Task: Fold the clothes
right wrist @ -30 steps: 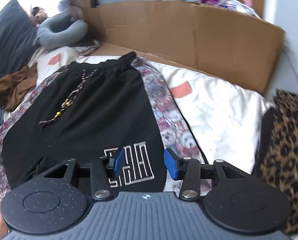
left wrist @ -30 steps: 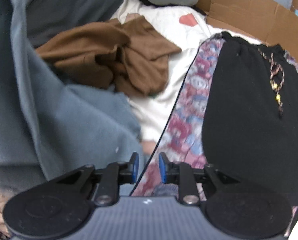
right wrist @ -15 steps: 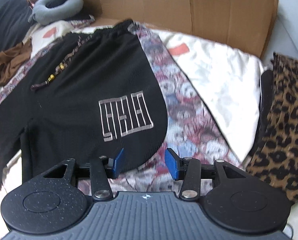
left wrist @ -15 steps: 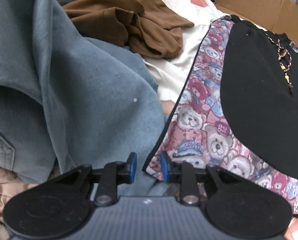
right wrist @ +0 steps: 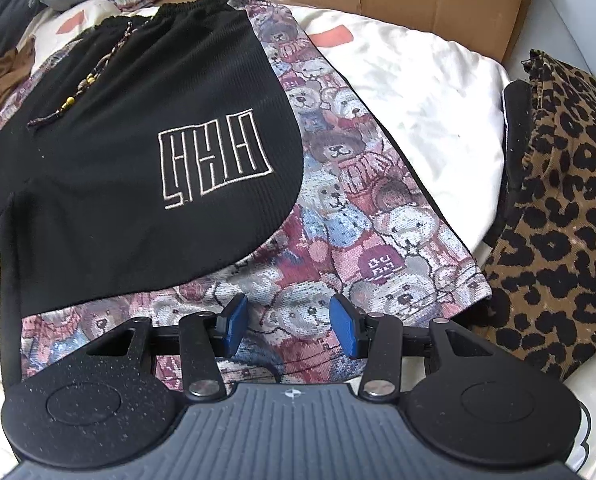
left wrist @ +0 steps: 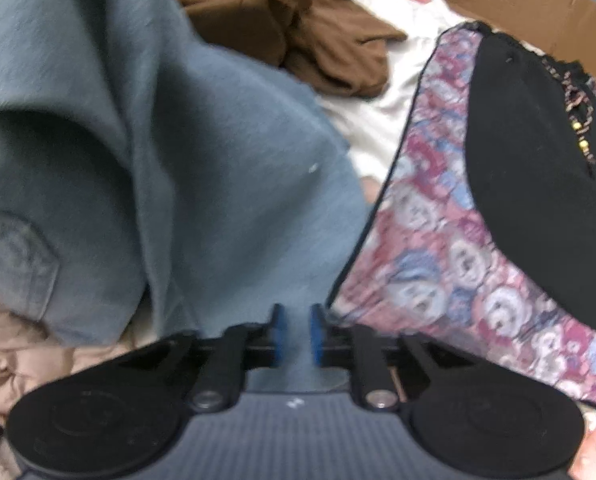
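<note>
Between and just beyond the right gripper's [right wrist: 287, 326] parted, empty fingers lies the hem of the shorts [right wrist: 201, 120] — soft, limp, light fabric, probably best pinched at its hem corners. Both grippers are pitched steeply downward. The left gripper [left wrist: 296, 334] has just been closing; over blue-grey cloth [left wrist: 217, 160] beside the shorts' edge, a narrow gap is left, with no grip evident.

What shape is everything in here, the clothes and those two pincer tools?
Shorts: spread flat, unfolded.
Brown garment: crumpled.
Grey-blue garment: bunched.
Leopard cloth: heaped.
Left gripper: just been closing, narrow gap, nothing gripped.
Right gripper: open over shorts' hem.
</note>
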Available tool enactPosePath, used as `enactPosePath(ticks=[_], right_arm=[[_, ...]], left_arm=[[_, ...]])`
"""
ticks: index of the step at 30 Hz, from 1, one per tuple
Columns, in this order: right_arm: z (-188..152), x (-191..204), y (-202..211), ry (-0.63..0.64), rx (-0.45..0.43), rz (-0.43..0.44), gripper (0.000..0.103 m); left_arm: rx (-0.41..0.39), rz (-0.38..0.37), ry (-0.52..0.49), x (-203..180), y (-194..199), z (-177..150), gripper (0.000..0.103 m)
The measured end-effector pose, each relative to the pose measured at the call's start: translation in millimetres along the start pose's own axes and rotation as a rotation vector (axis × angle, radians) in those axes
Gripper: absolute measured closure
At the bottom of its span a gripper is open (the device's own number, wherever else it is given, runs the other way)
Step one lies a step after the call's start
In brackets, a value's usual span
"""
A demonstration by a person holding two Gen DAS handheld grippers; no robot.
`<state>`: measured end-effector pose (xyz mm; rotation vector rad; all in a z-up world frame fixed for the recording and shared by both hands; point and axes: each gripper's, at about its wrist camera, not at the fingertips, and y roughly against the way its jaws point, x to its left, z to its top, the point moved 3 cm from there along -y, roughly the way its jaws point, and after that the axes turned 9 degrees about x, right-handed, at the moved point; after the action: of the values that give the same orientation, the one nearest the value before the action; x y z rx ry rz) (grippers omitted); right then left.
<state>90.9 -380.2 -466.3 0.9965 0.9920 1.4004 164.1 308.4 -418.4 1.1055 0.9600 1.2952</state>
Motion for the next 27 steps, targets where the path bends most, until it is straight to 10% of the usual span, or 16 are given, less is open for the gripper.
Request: enactPosePath(ticks=[27], right_arm=[[-23, -21, 10, -0.038, 0.005, -0.099, 0.051]], left_arm=[[0.023, -0.296, 0.114, 7, -17, 17, 0.064]])
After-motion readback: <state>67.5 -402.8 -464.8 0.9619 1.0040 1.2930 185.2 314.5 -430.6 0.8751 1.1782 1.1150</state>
